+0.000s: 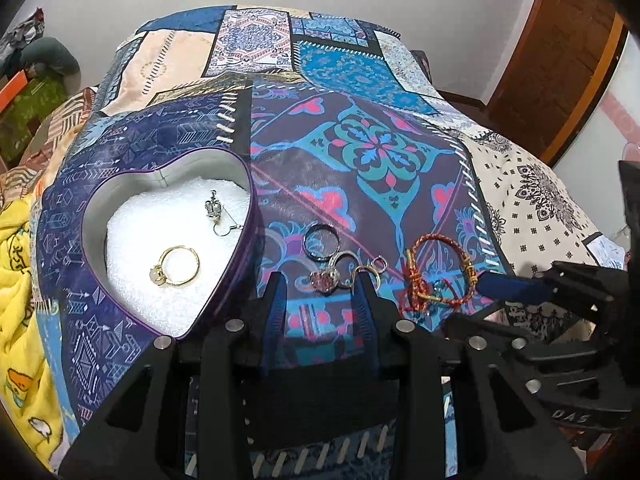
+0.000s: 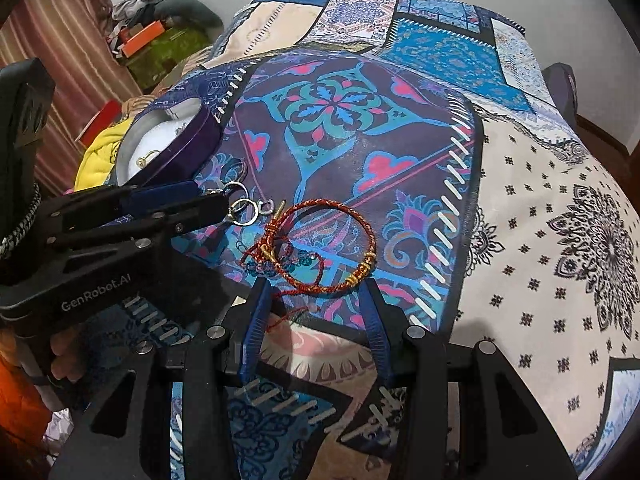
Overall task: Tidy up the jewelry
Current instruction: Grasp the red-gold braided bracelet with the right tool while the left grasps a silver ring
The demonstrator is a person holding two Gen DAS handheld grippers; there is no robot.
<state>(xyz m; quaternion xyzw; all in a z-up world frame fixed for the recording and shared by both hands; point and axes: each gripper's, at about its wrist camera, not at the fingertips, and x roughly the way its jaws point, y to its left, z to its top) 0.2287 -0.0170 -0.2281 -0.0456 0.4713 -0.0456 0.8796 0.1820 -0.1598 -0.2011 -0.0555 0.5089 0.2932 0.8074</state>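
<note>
A heart-shaped tin [image 1: 224, 292] with white foam holds a gold ring [image 1: 178, 267] and a crown earring [image 1: 215, 209]; it also shows in the right wrist view [image 2: 188, 140]. On the cloth lie a dark ring [image 1: 320, 241], a heart-stone ring [image 1: 326, 279], small hoops [image 1: 374, 268] and a red braided bracelet [image 1: 438, 276], also seen in the right wrist view [image 2: 324, 240]. My left gripper [image 1: 320, 280] is open, its fingers either side of the heart-stone ring. My right gripper [image 2: 318, 284] is open just before the bracelet.
The patchwork cloth [image 1: 360, 144] covers a raised surface that drops off on all sides. A yellow blanket [image 1: 20, 280] lies to the left. A wooden door [image 1: 560, 52] stands at the back right. Boxes and clutter [image 2: 148, 36] sit at the far left.
</note>
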